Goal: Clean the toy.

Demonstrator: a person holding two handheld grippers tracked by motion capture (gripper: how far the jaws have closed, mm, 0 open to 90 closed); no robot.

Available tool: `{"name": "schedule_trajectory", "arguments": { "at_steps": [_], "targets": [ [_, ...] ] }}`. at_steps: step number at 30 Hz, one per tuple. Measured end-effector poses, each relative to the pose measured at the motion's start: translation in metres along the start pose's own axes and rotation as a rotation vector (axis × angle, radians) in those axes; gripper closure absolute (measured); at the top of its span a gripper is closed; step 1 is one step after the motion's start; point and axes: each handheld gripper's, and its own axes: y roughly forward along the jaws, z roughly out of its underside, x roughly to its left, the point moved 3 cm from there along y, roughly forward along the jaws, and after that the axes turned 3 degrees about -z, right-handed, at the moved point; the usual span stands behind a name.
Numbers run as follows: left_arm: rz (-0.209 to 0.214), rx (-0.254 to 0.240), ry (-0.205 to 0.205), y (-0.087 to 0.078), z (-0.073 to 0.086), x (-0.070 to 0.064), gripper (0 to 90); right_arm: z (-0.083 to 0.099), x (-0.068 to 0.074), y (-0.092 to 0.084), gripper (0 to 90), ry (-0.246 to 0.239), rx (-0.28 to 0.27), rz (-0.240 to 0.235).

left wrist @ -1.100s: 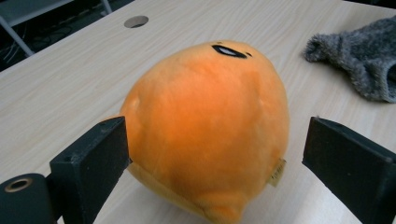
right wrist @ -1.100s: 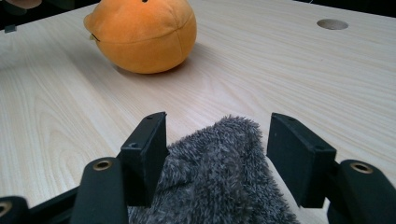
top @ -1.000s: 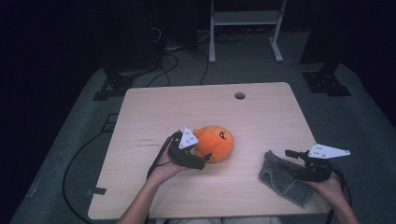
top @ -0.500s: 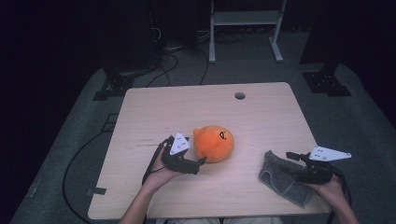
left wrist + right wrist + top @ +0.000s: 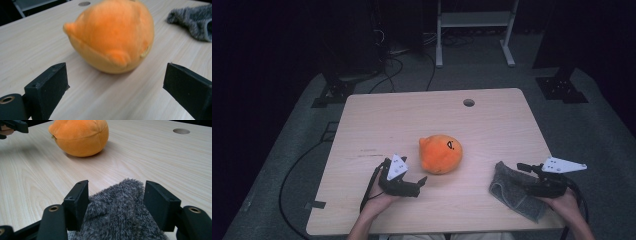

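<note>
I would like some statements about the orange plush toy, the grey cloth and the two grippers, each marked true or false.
1. The orange plush toy lies on the wooden table. True.
2. The left gripper is shut on the toy. False: its jaws stand open, apart from the toy.
3. The grey cloth sits between the right gripper's jaws. True.
4. The cloth covers the toy. False: they lie apart.
5. The table has a round hole. True.
</note>
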Motion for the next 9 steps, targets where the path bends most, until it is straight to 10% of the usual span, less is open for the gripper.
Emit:
{"name": "schedule_trajectory", "arguments": {
  "at_steps": [9],
  "targets": [
    [-0.041,0.026,-0.035,0.0,0.024,-0.001,4.8,0.001,0.006,0.002,35.5,-0.031,0.016,-0.014]
  ]
}}
